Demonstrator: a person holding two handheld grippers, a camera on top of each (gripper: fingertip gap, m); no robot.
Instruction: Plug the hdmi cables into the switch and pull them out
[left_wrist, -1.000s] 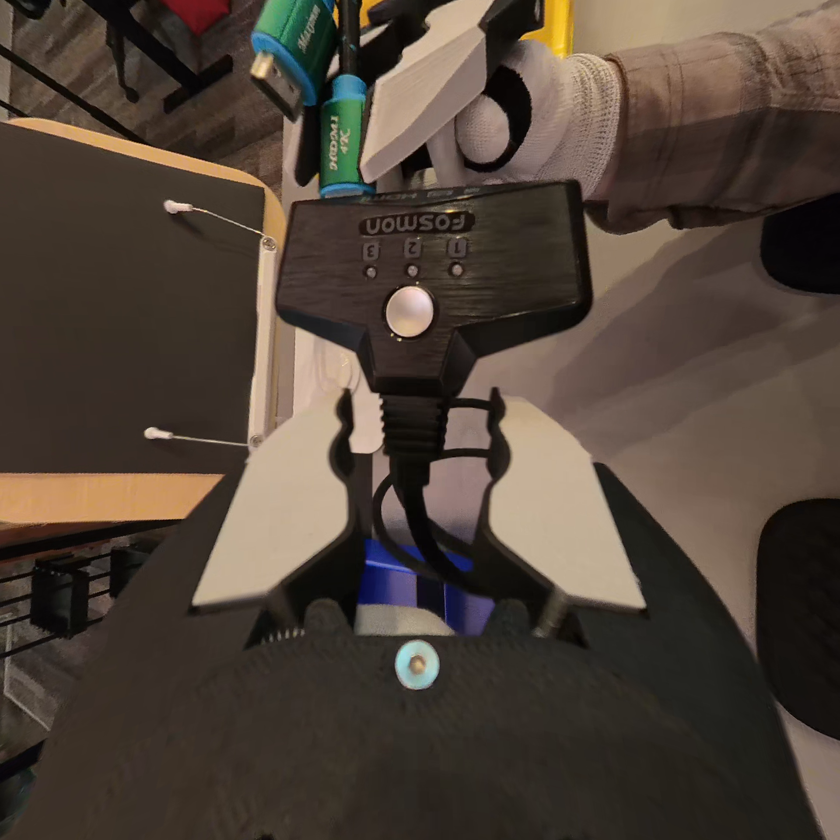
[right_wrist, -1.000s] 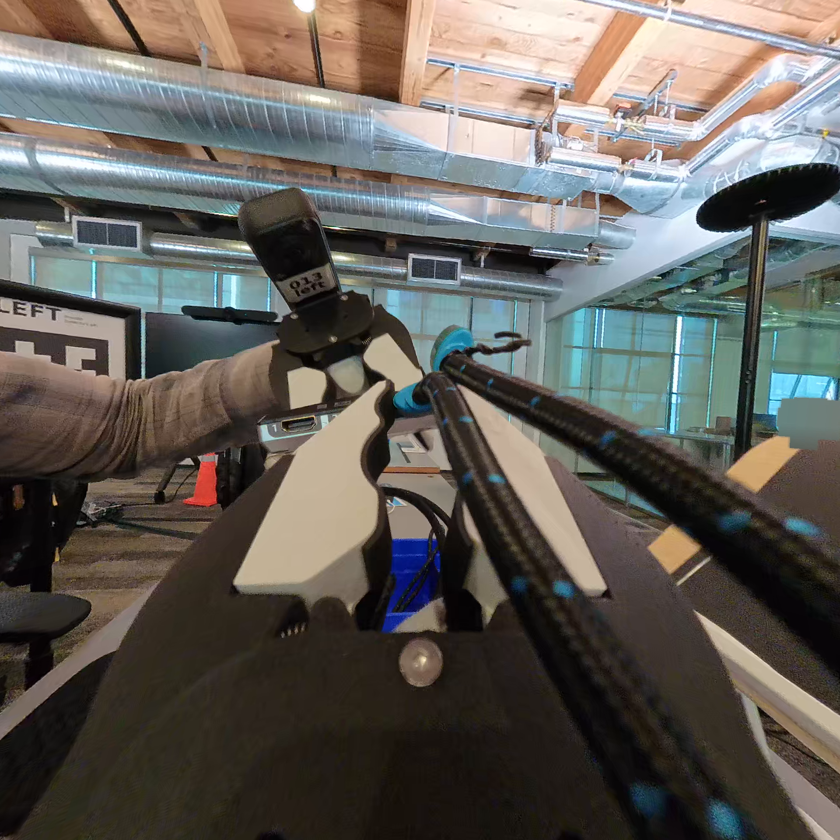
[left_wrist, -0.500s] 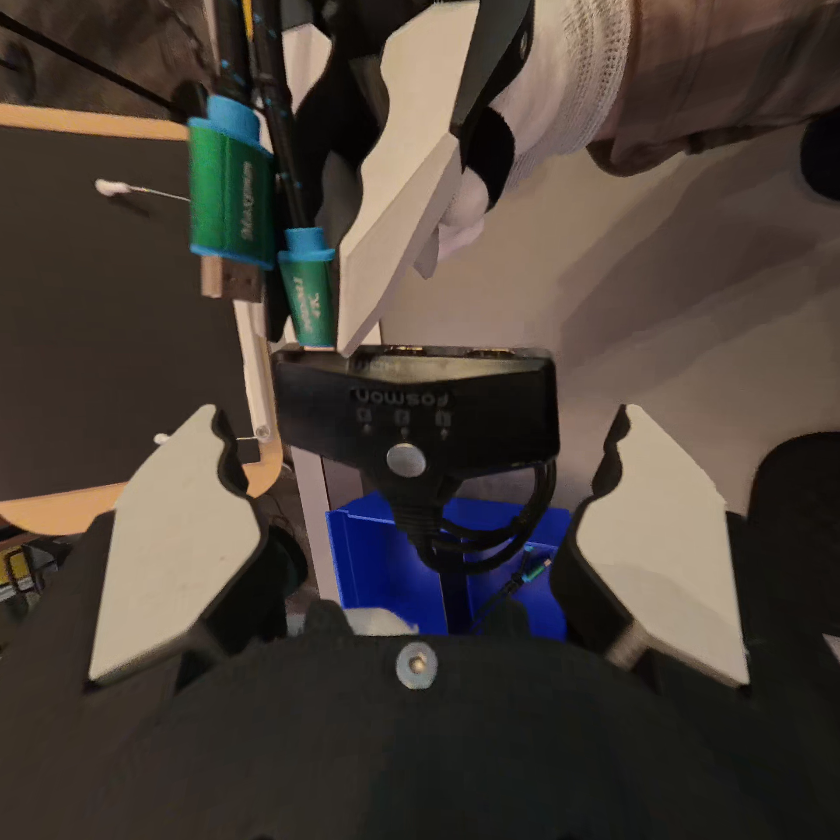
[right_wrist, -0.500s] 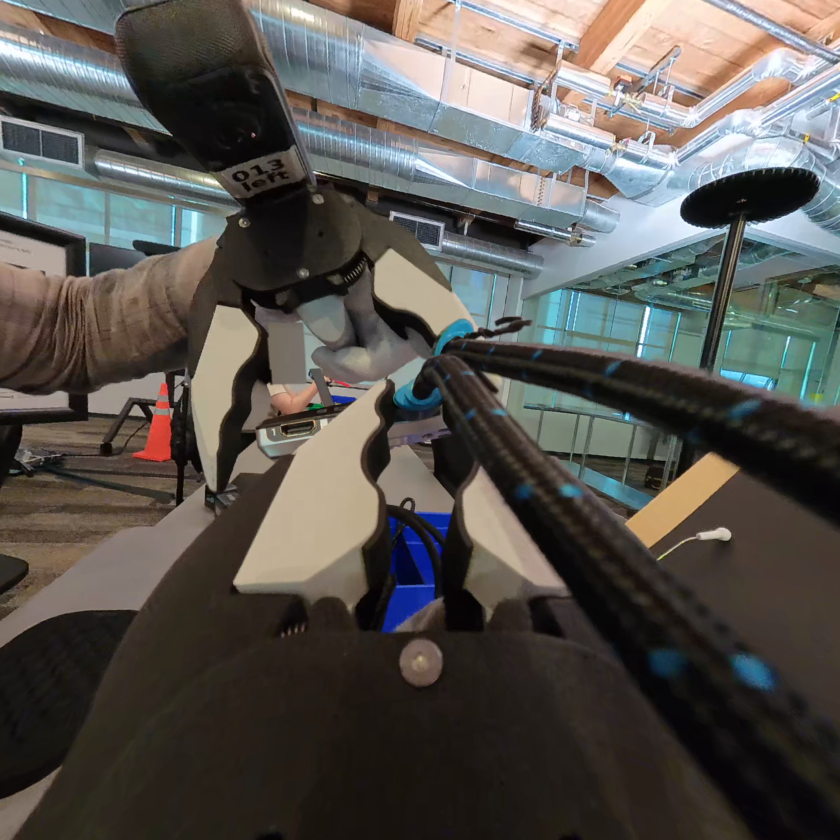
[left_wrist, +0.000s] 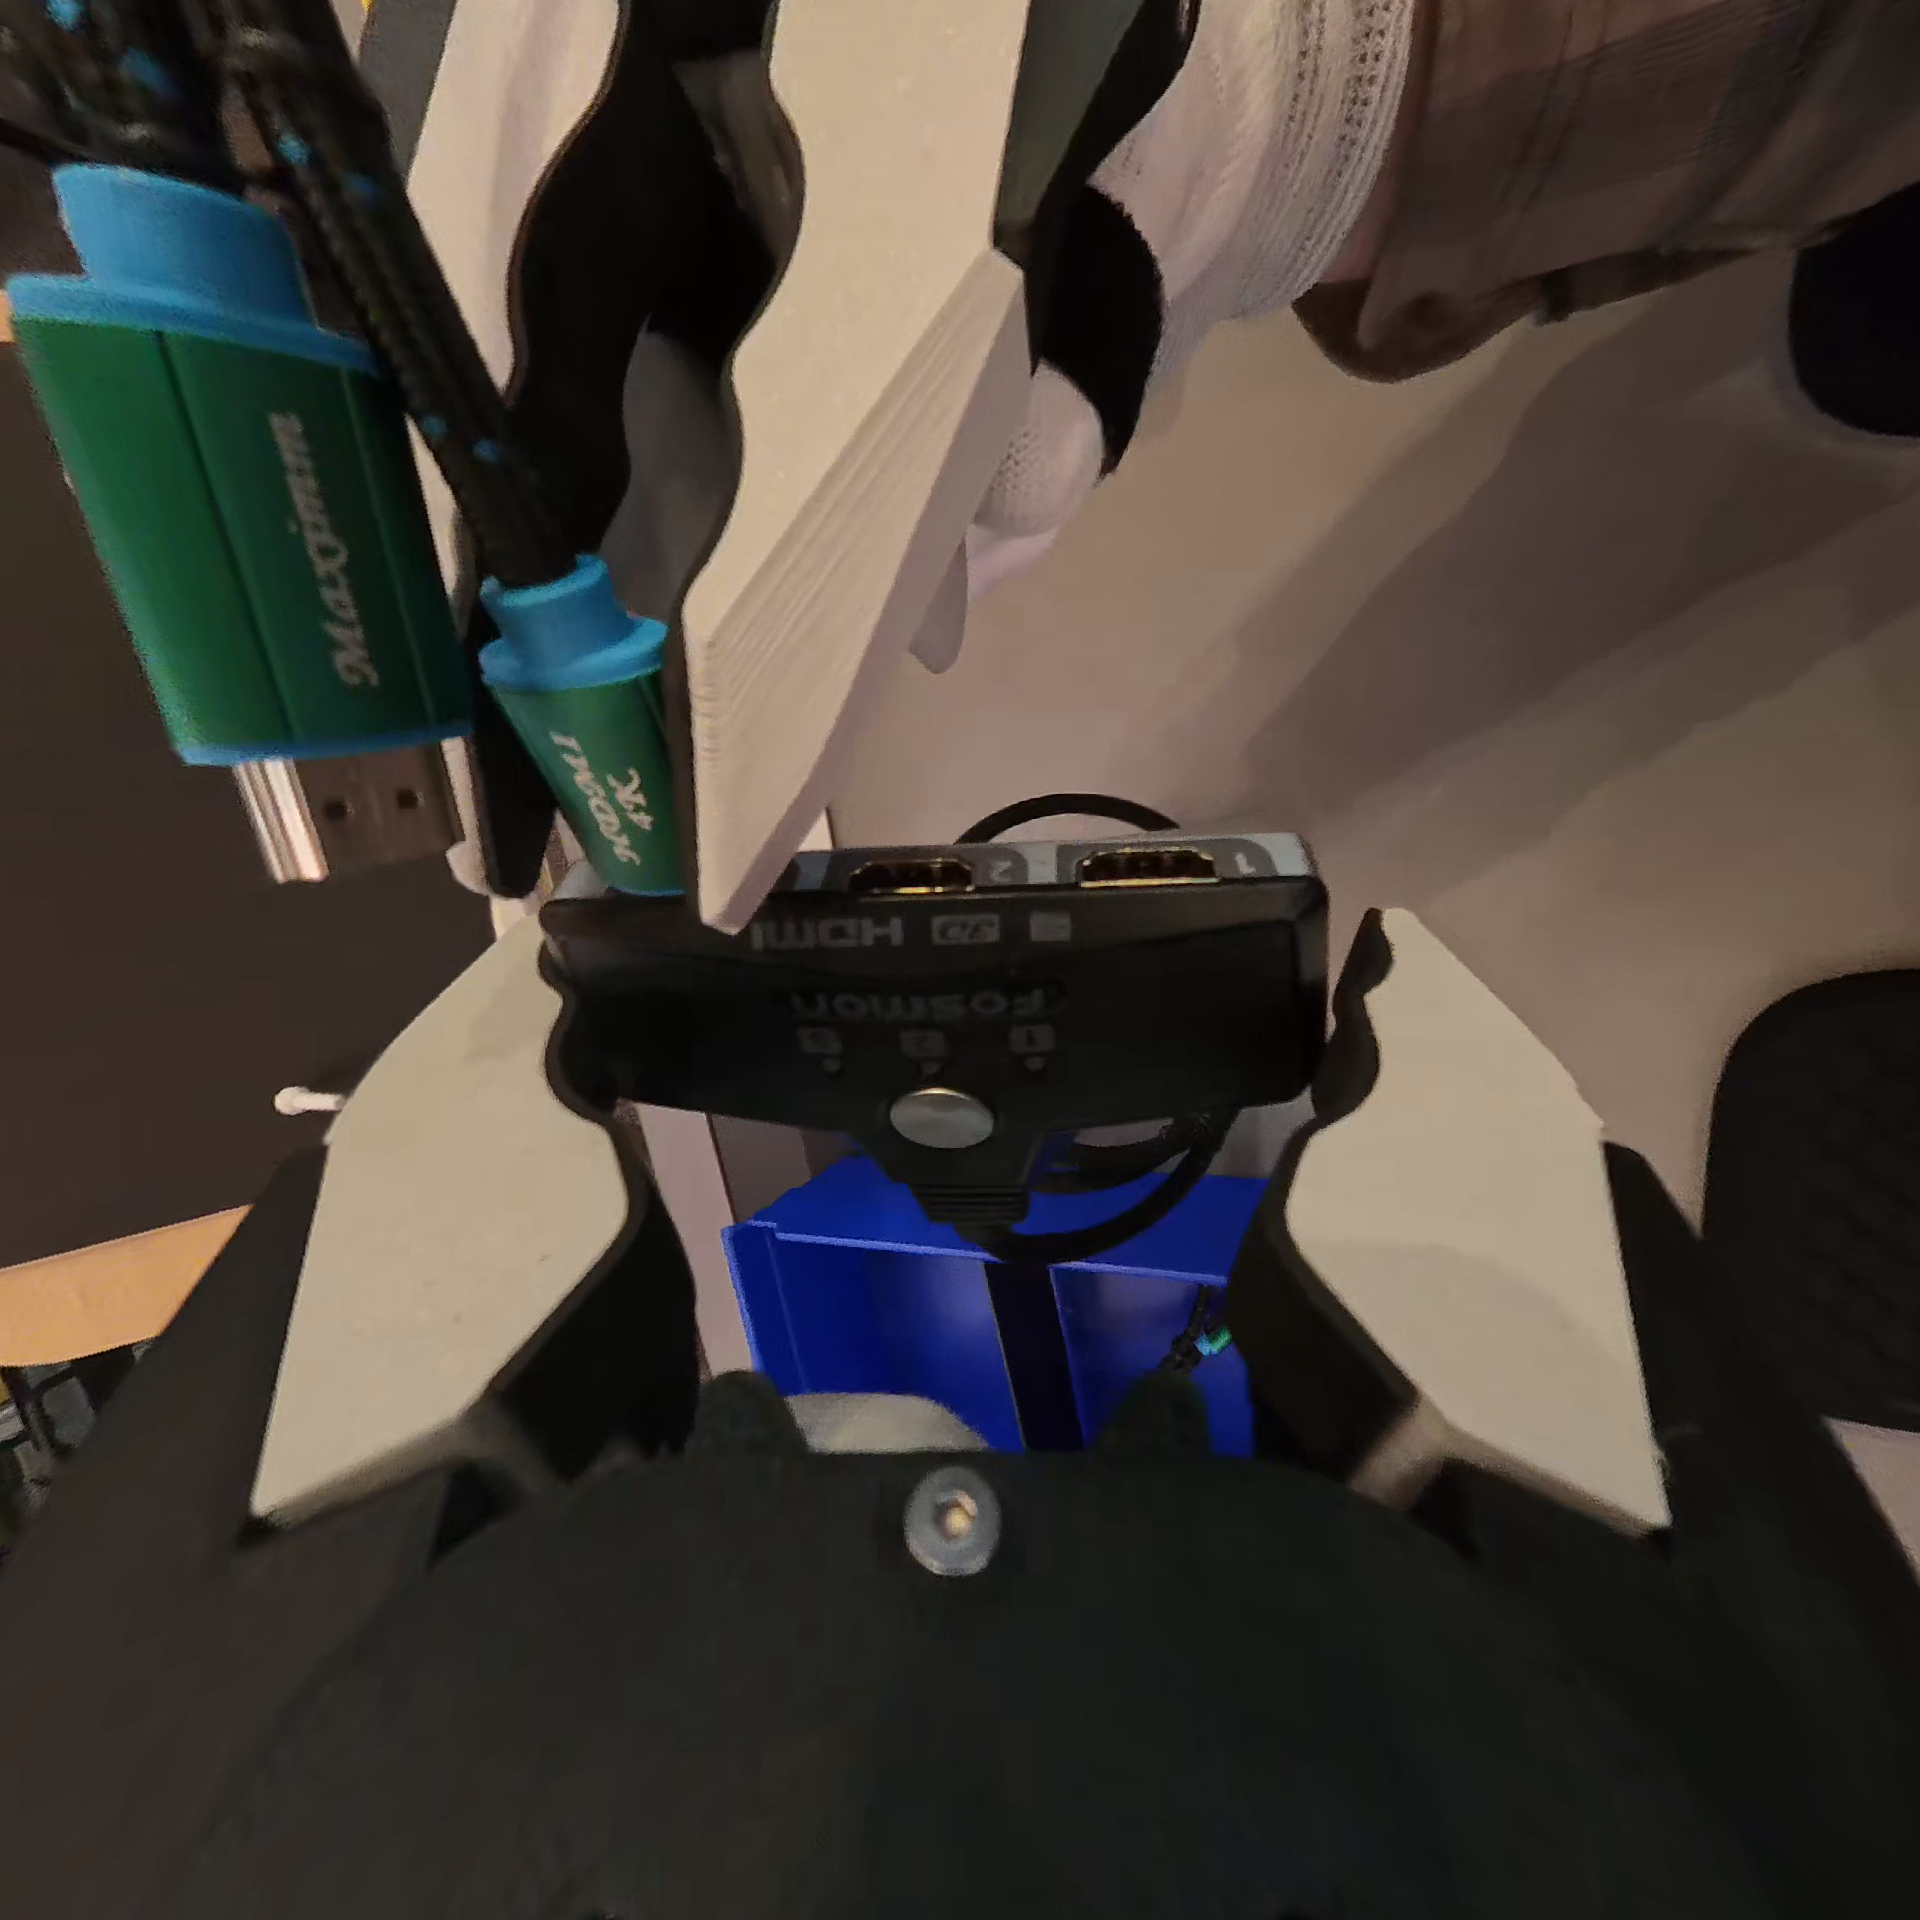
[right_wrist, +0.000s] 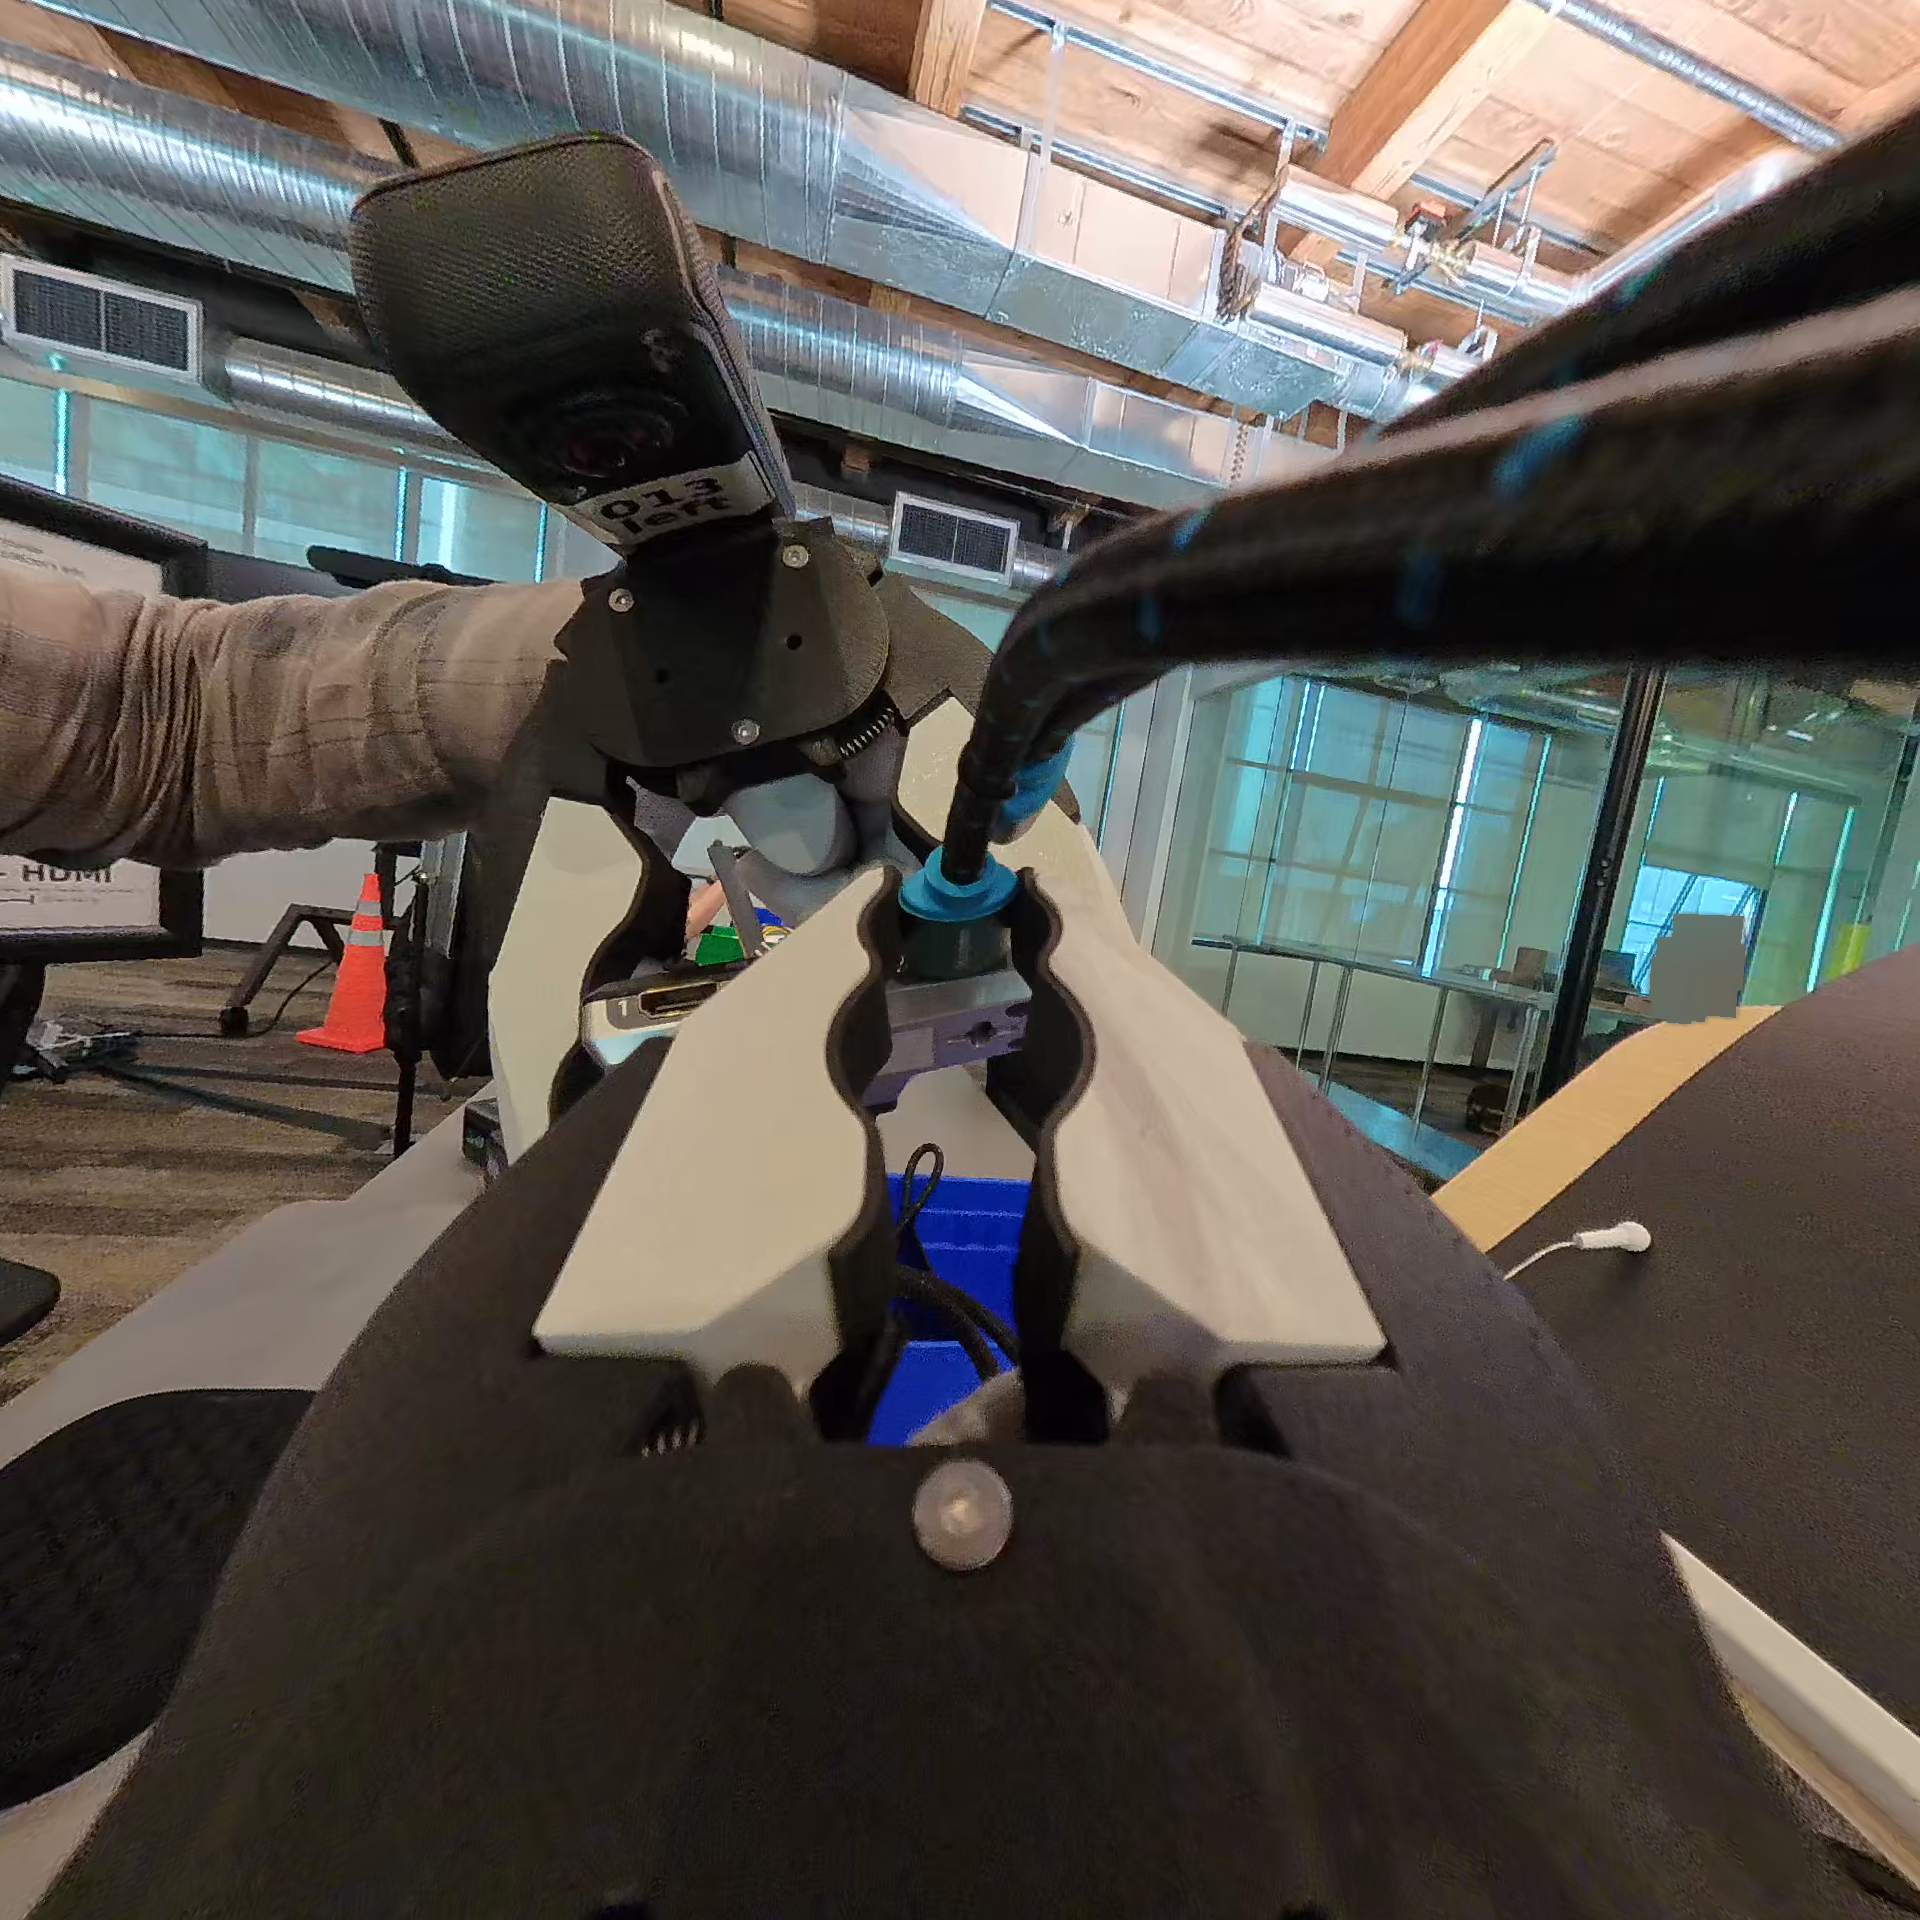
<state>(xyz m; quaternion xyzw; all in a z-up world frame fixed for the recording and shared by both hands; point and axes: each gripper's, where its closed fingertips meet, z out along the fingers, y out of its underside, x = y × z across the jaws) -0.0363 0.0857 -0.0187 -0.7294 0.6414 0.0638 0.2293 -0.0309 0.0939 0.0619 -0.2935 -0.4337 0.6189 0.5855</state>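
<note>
Left gripper (left_wrist: 935, 1049) jaws clamp the black switch (left_wrist: 935, 997) across its width, held in the air over the blue bin (left_wrist: 883, 1320), port face turned toward the far side. Right gripper (right_wrist: 956, 956) jaws are closed on the green plug (left_wrist: 613, 769), seated in the leftmost port, long axis in line with it; two ports right of it stand empty. A second green plug (left_wrist: 239, 551) hangs loose further left.
</note>
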